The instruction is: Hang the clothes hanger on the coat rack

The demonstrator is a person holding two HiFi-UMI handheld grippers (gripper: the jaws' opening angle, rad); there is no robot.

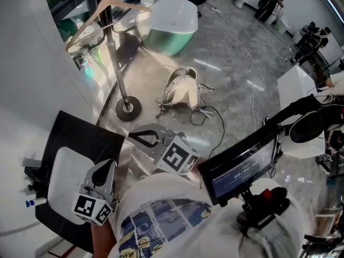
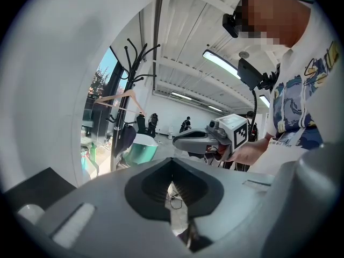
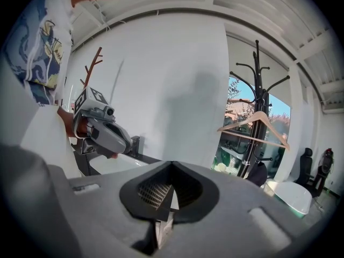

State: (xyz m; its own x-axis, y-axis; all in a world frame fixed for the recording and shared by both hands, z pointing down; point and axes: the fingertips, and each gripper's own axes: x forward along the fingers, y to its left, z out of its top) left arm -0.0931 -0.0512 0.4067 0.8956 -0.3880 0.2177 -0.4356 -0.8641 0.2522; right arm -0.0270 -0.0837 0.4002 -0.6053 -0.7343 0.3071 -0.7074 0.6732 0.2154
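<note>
grey floor (image 1: 236, 79); hanger (image 1: 88, 21) on rack (image 1: 119, 74), far from left gripper (image 1: 109, 164), right gripper (image 1: 133, 137), both closed.

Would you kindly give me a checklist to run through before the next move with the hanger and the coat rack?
1. Hung up: ok, the wooden hanger hangs high on the coat rack.
2. Seating of its hook: cannot tell, too small to see.
3. Free left gripper: ok, jaws together, nothing between them.
4. Free right gripper: ok, jaws together, empty.
5. Steady stand: ok, the rack base sits flat on the floor.
6. Snag-free path: not ok, a cream bag lies beside the rack base.
</note>
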